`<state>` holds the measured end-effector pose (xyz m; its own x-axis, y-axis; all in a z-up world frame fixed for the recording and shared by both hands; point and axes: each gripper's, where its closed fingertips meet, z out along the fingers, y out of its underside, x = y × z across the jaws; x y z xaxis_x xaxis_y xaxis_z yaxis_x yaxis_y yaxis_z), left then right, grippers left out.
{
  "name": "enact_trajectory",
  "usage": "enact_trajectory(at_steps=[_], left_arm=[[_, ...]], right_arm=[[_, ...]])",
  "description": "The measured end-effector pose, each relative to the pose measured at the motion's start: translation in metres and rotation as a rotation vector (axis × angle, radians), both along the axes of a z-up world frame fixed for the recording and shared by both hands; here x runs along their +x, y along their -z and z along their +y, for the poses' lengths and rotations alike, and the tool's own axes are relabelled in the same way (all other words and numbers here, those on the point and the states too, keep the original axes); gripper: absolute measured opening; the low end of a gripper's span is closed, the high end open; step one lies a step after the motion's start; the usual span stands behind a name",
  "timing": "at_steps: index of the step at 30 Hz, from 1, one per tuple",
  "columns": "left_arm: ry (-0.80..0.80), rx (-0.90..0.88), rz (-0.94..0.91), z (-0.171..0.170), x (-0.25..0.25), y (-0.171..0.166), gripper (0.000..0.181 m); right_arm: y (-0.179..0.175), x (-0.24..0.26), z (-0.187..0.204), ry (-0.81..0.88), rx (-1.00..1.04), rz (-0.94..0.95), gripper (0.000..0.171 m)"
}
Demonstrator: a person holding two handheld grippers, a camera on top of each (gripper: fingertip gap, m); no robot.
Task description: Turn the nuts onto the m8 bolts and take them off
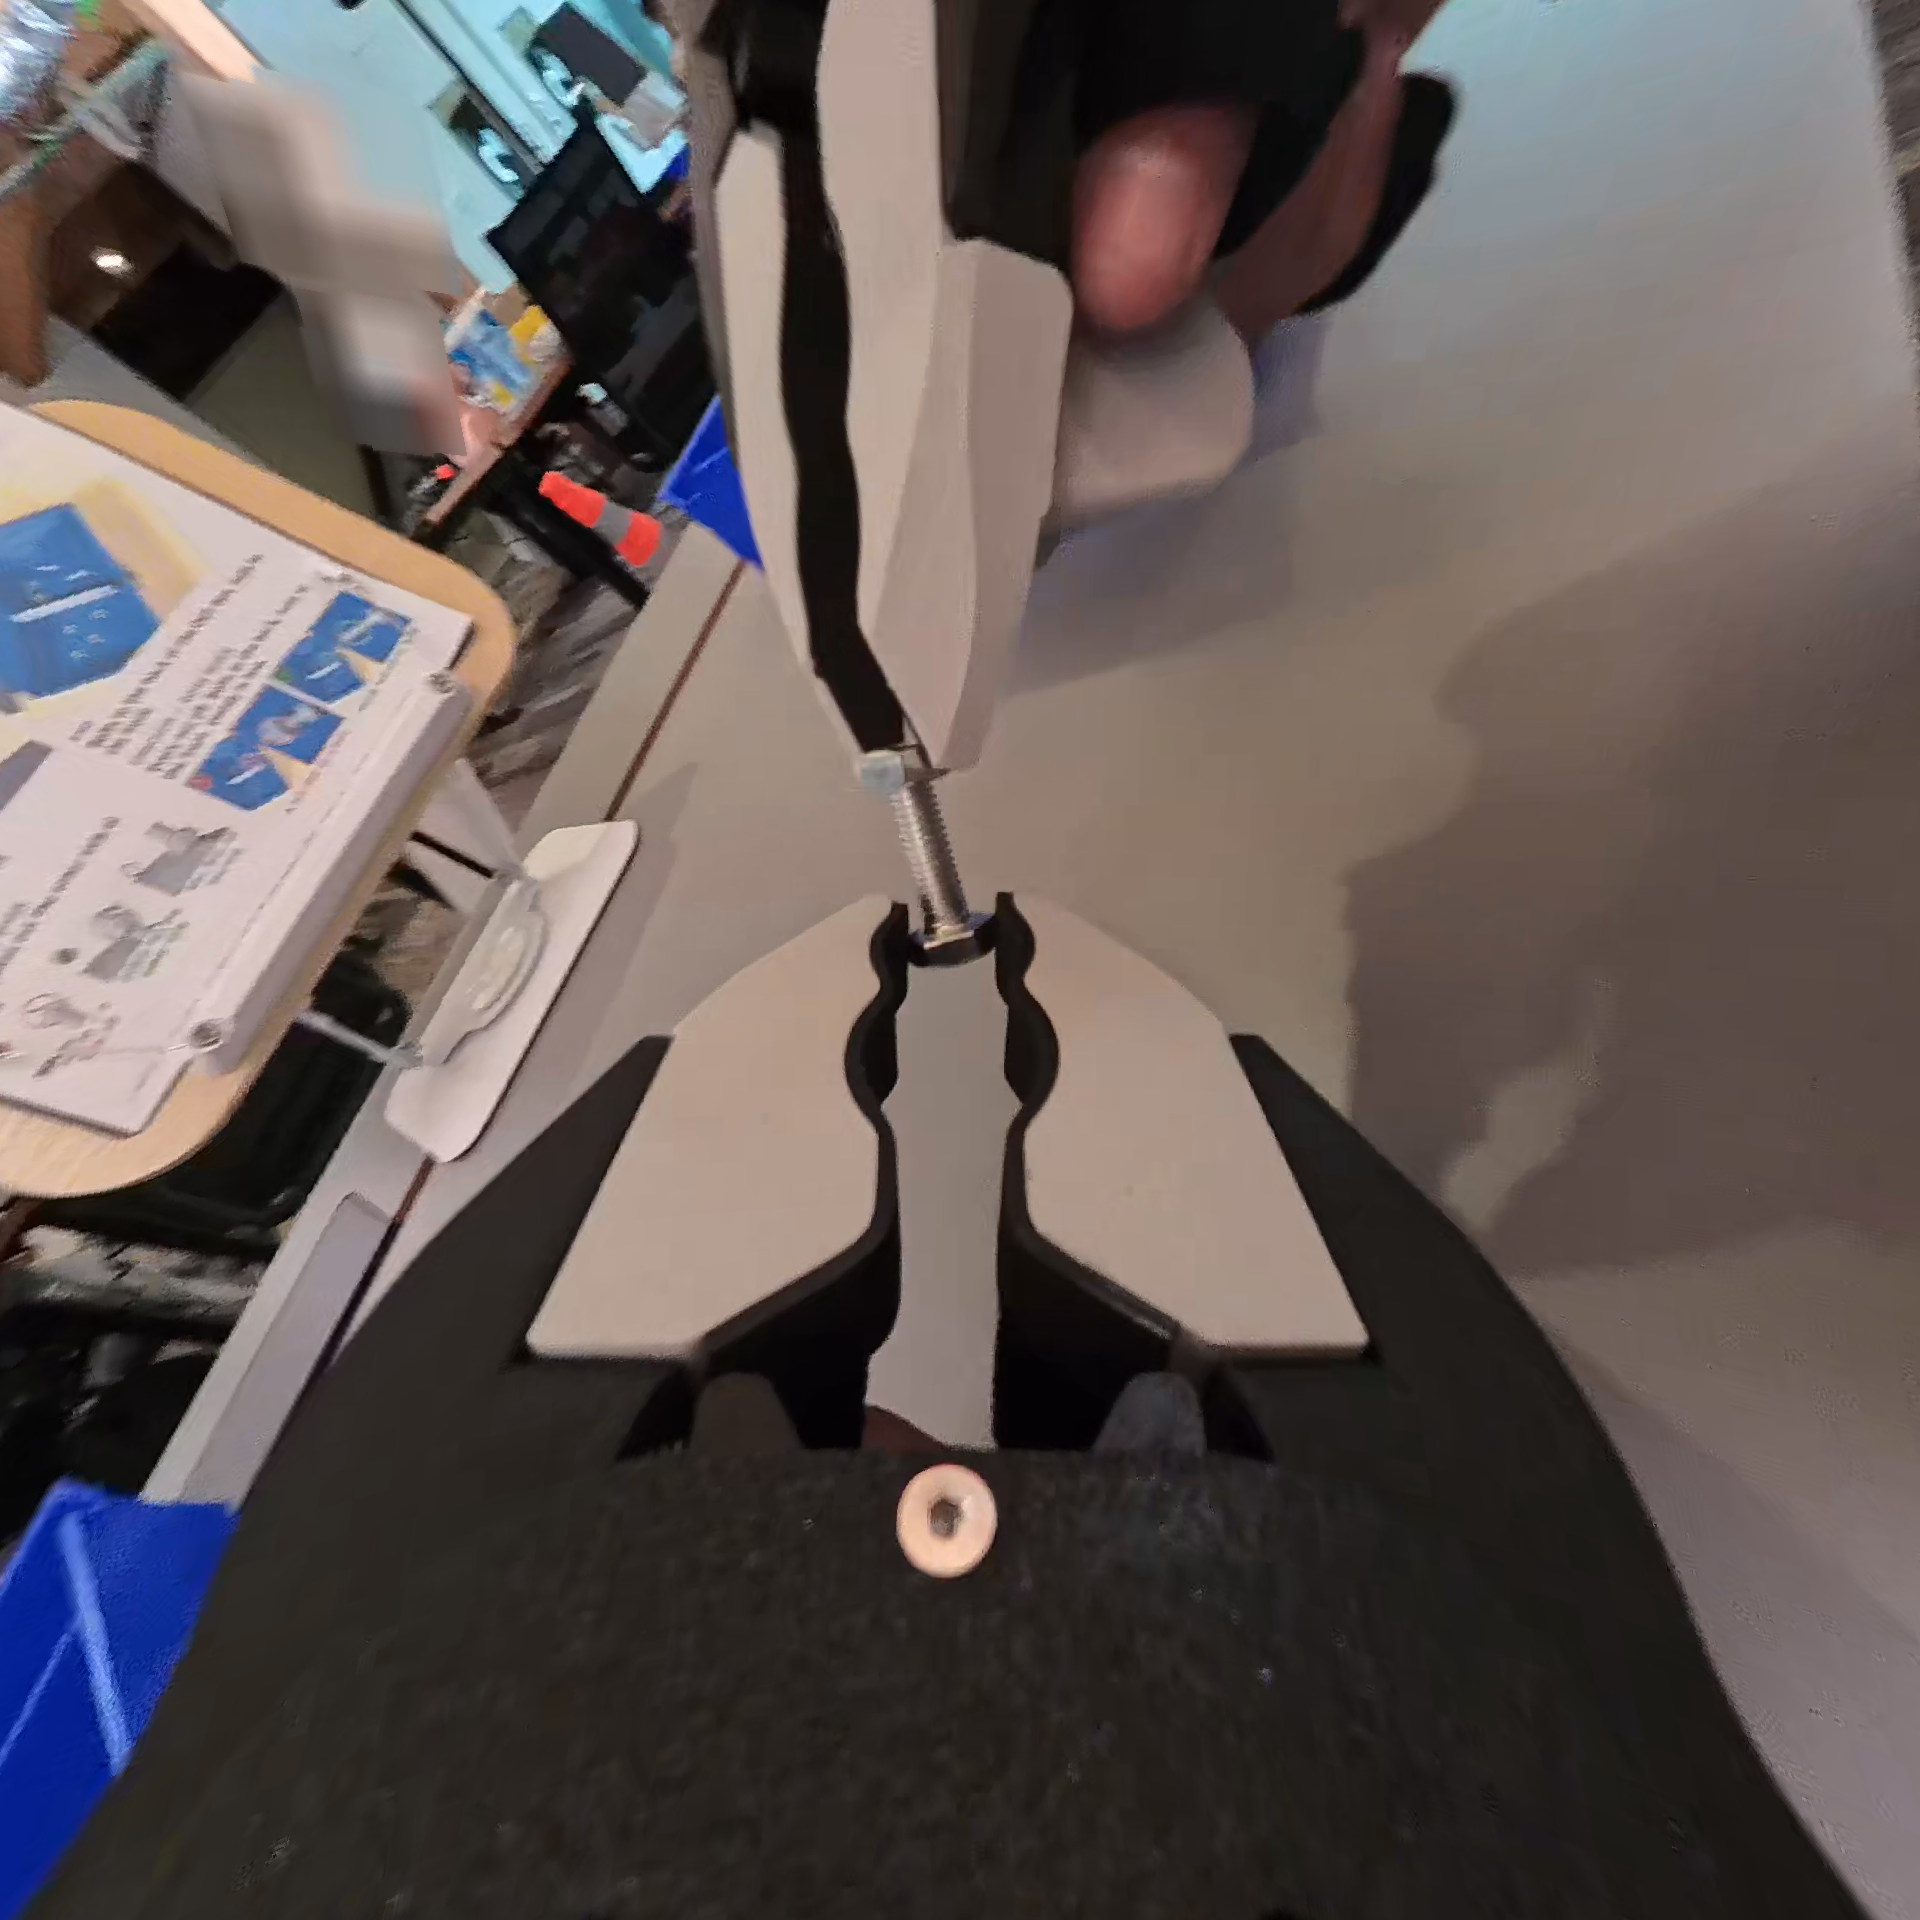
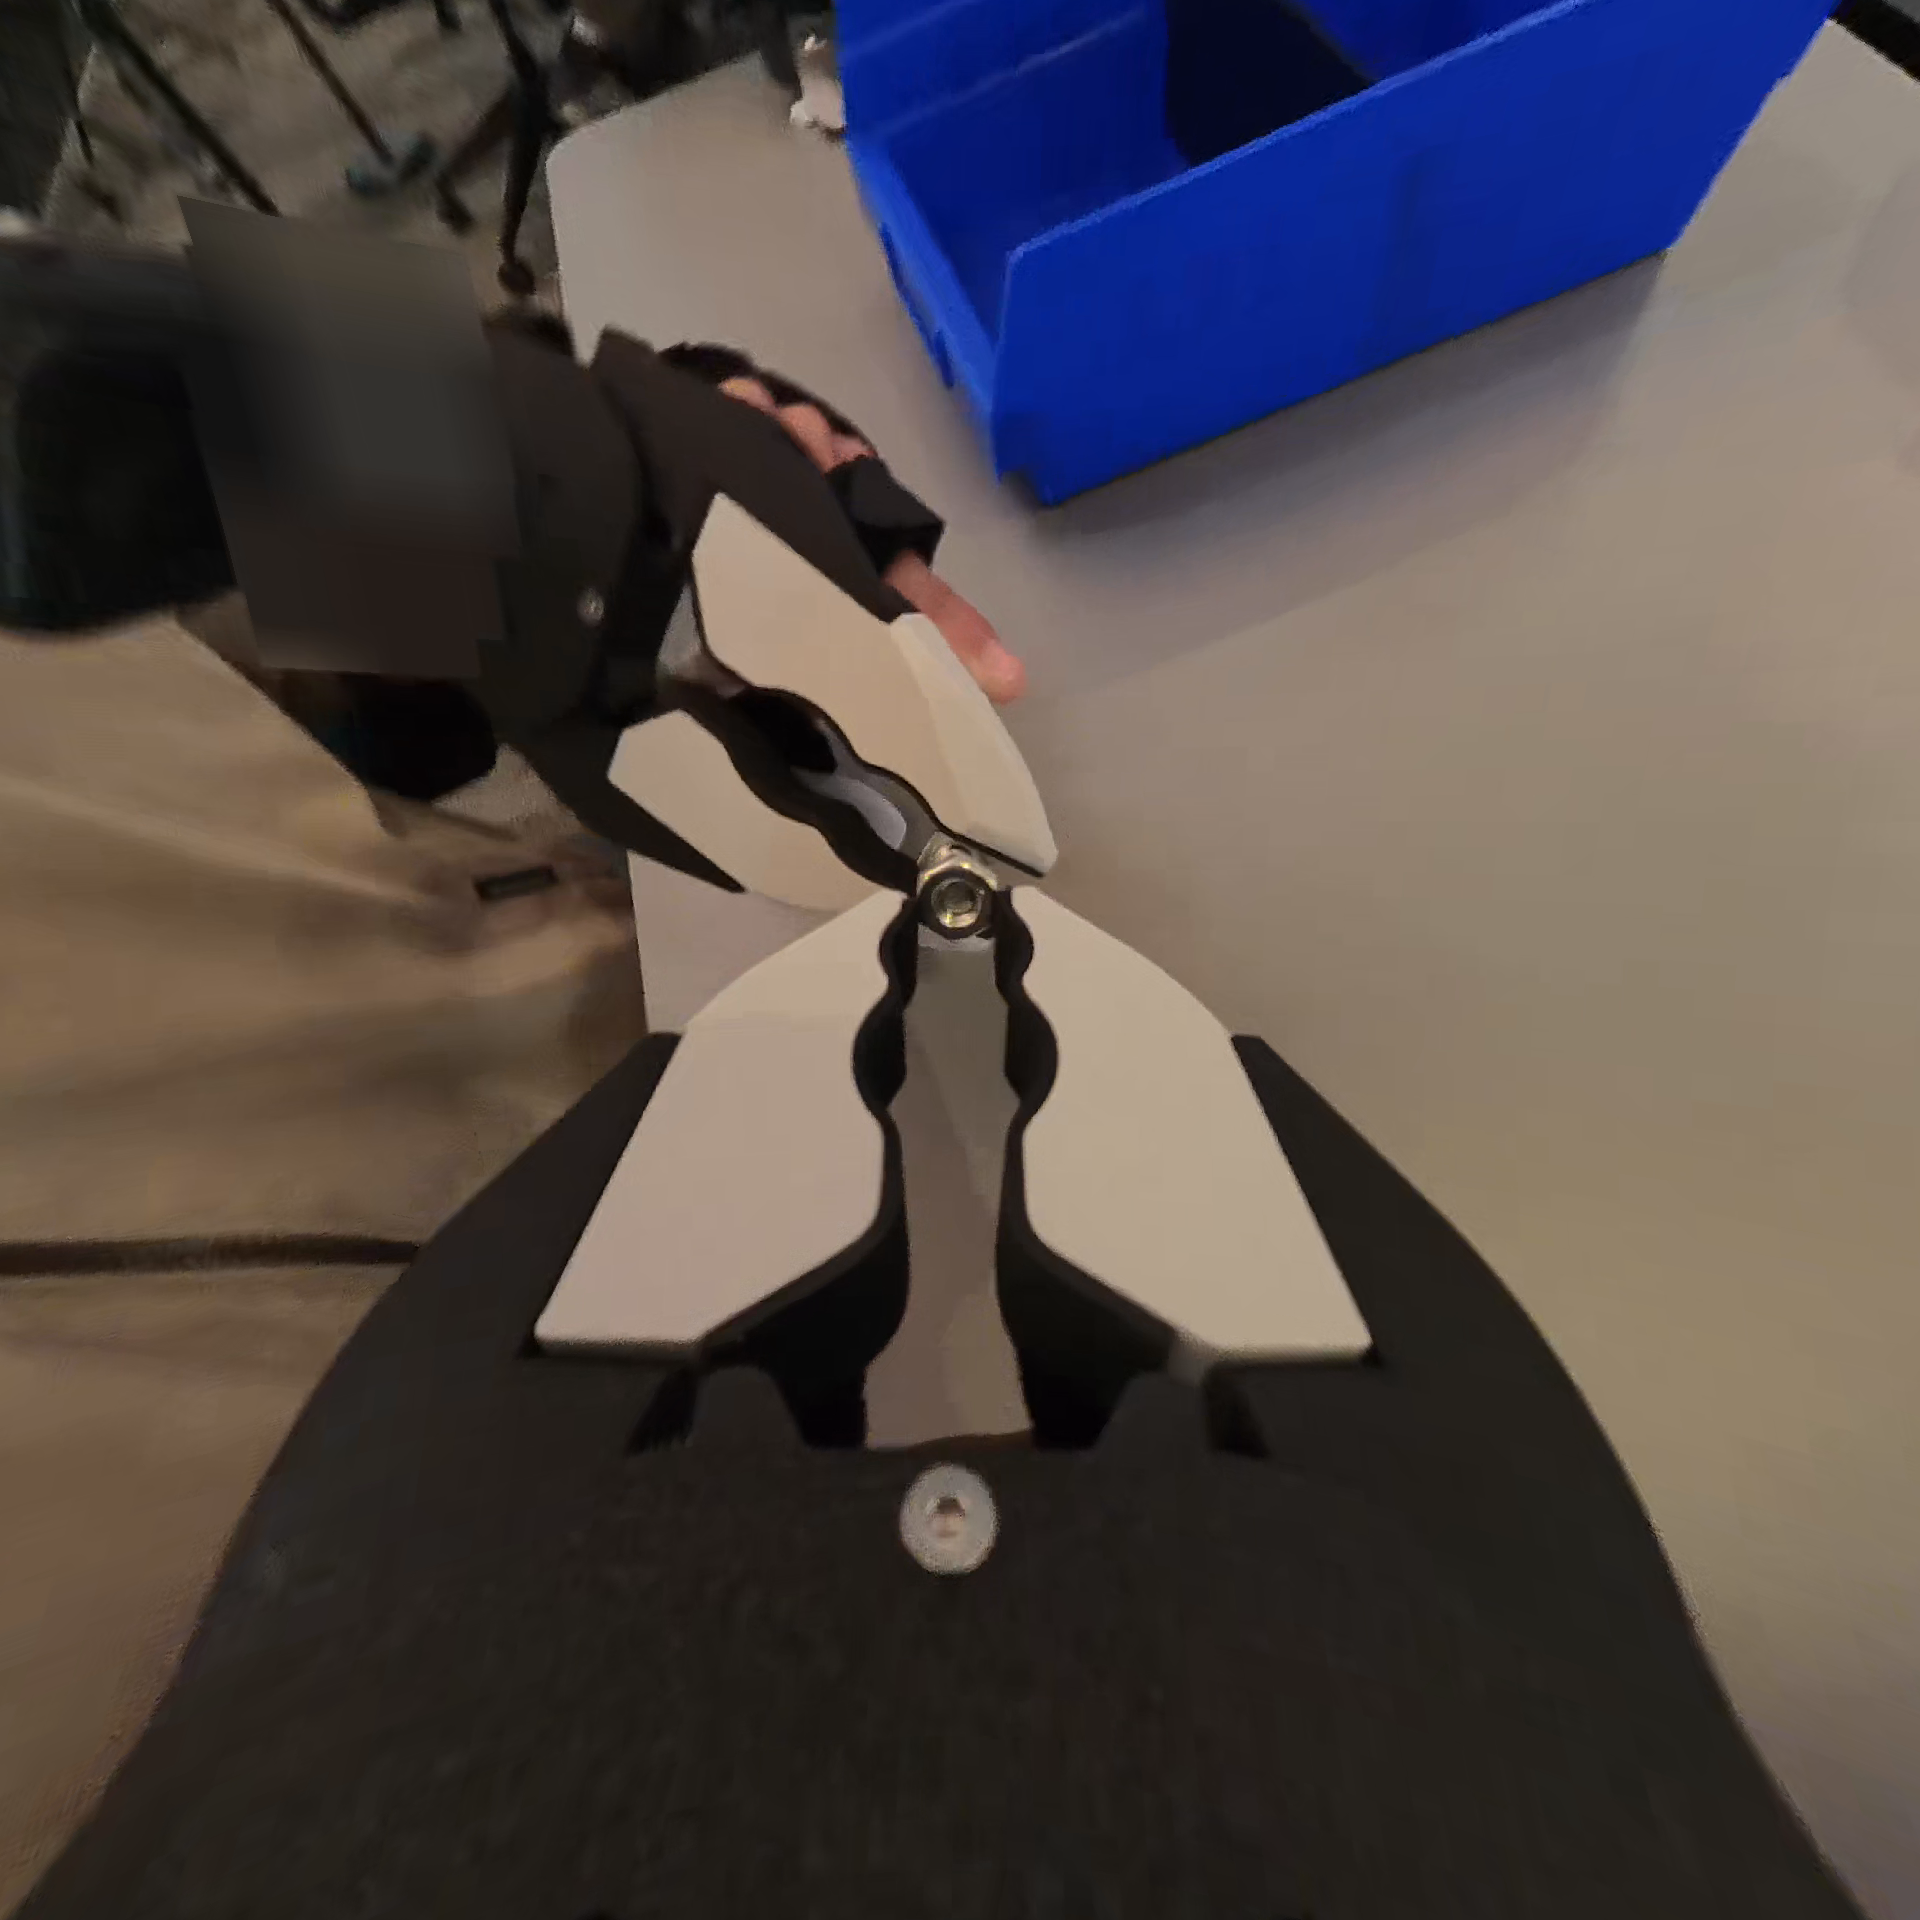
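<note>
Item: bolt (image 1: 932,868), held off desk (image 1: 1455,831). My left jaws closed on its head; shank ran straight ahead from them. Nut (image 1: 881,774) sat at far end, pinched by my right jaws, coaxial.

Grey table (image 2: 1455,831), matte top, shadows across it in the left wrist view. Blue plastic bin (image 2: 1195,291) with dividers sits on it near the far edge, open side up. At the table's left edge, a white flat plate (image 1: 520,987), possibly a stand base, blurred. Second blue bin corner (image 1: 717,488) farther back.
</note>
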<state>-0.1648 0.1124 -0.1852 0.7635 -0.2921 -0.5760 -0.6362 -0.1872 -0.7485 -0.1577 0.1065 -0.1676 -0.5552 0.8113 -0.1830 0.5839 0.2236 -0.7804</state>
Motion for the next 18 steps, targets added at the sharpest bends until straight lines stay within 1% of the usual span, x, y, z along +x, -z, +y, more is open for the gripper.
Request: enact_trajectory(at_steps=[2,3,4,6,10,13,15,18], left_arm=[[0.077,-0.060,-0.078,-0.004,0.007,0.002,0.016],[0.102,-0.062,-0.104,-0.005,0.008,0.000,0.016],[0.106,-0.057,-0.107,-0.004,0.007,-0.002,0.016],[0.062,-0.023,-0.031,0.000,0.002,-0.005,0.016],[-0.077,0.058,0.124,0.008,-0.011,-0.006,0.016],[-0.162,0.072,0.240,0.012,-0.016,0.001,0.016],[-0.212,0.061,0.310,0.013,-0.022,0.008,0.016],[-0.222,0.045,0.295,0.015,-0.021,0.016,0.016]], right_arm=[[0.000,0.004,-0.001,-0.073,0.059,0.011,0.014],[-0.002,0.004,-0.002,-0.102,0.077,0.031,0.014],[-0.004,0.003,-0.001,-0.105,0.077,0.027,0.014],[-0.009,0.001,-0.001,-0.088,0.030,0.016,0.014],[-0.008,-0.007,0.005,0.029,-0.124,-0.037,0.014],[0.003,-0.012,0.013,0.161,-0.230,-0.116,0.014],[0.009,-0.013,0.013,0.219,-0.308,-0.175,0.014],[0.016,-0.012,0.013,0.245,-0.326,-0.198,0.014]])
